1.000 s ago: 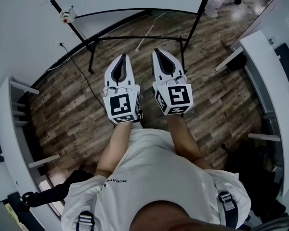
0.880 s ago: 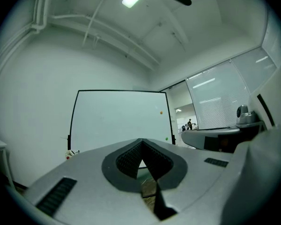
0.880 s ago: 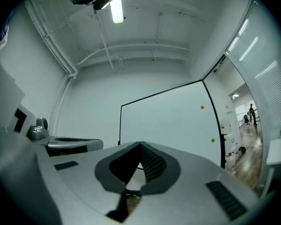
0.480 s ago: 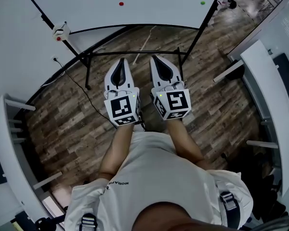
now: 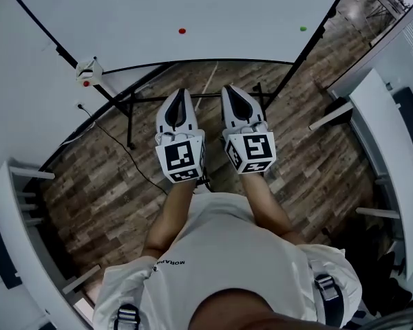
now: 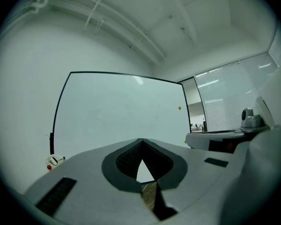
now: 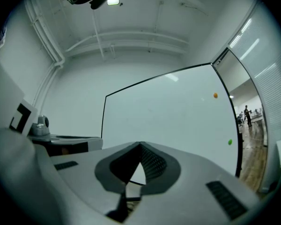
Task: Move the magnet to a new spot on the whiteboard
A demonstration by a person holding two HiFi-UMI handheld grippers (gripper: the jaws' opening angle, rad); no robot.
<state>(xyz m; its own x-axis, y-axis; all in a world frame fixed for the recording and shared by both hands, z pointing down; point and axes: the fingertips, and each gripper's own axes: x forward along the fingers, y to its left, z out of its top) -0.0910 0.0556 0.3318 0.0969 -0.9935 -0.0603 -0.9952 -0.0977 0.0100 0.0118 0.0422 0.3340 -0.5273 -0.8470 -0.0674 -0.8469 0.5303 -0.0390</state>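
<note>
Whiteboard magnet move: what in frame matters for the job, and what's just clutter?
Job:
- whiteboard
- red magnet and green magnet; unclear which one is meant
- left gripper and right gripper, both shut and empty

Lying about:
- white box with a red dot, on the stand
- floor cable
- side desk
</note>
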